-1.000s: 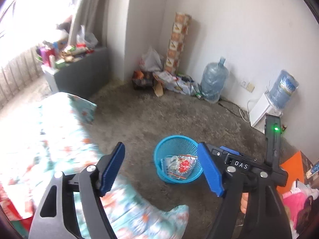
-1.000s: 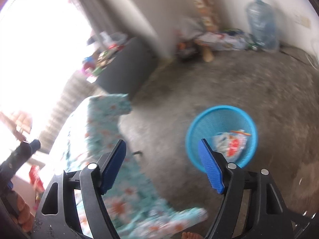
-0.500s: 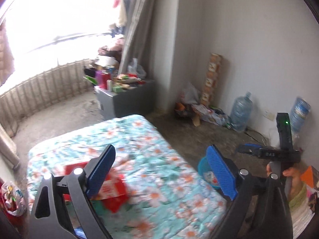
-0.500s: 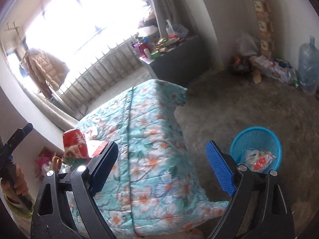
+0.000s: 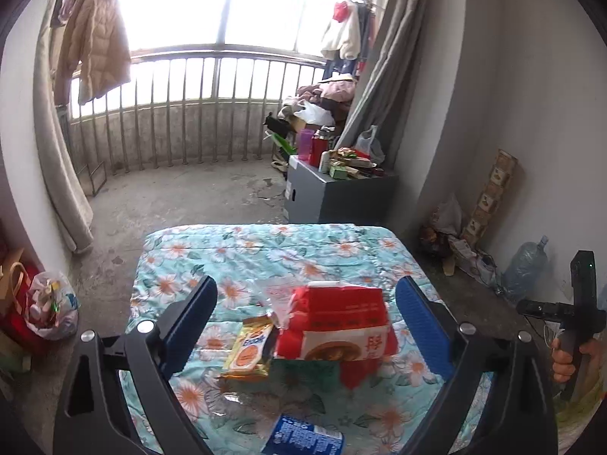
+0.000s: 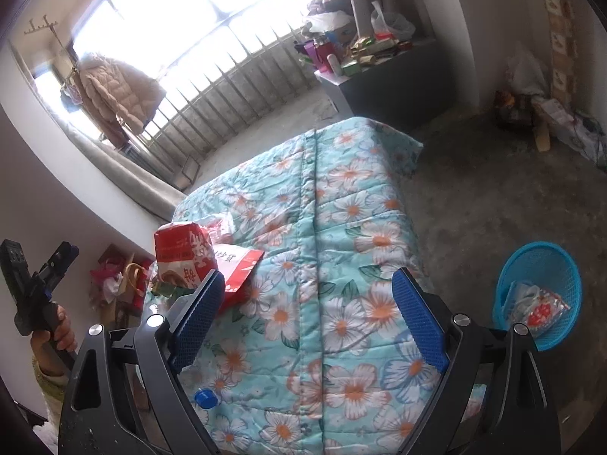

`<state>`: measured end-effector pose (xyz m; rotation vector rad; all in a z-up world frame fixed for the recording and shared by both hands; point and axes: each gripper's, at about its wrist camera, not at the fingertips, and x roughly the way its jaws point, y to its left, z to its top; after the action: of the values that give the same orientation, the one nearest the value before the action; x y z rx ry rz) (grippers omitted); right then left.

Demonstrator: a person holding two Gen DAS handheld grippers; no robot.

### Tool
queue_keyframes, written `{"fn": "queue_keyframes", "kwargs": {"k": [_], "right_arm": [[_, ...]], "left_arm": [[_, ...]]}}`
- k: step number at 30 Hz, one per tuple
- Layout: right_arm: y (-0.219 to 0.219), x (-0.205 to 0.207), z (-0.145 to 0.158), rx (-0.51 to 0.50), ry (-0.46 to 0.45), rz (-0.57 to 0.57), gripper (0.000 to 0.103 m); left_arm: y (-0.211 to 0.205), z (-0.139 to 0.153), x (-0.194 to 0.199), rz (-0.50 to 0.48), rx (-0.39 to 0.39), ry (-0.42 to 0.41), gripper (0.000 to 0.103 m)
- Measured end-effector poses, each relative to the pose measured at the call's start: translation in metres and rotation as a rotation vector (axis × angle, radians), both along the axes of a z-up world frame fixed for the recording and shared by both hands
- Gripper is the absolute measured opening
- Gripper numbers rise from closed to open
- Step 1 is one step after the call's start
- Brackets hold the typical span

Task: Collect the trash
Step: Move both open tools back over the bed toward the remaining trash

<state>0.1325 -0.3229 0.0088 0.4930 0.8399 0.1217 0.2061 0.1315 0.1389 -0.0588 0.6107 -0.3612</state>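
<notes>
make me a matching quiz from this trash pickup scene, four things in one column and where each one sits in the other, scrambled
Things:
1. red noodle packet
2. blue mesh basket
3. beige puffer jacket
4. empty water jug

Places:
A. hanging by the balcony window
B. on the floral quilt, framed by the open left gripper
C. on the floor against the right wall
D. on the floor beside the bed, wrappers inside

Pairs: 1-B, 2-D, 3-A, 4-C
</notes>
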Motion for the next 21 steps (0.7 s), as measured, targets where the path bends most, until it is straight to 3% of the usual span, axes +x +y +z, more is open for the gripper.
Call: {"fn": "queue_keyframes", "kwargs": {"k": [12, 21], "right_arm": [[0.032, 0.052, -0.020, 0.046, 0.061, 0.113, 0.086], [0.056, 0.103, -0.049, 0.150, 0.133, 0.211, 0.086]], "left_arm": [[0.064, -0.043, 0.056, 0.152, -0.069, 0.119, 0.093], [0.069, -0.087, 0.109, 0.105, -0.133, 0.252, 0.093]]}}
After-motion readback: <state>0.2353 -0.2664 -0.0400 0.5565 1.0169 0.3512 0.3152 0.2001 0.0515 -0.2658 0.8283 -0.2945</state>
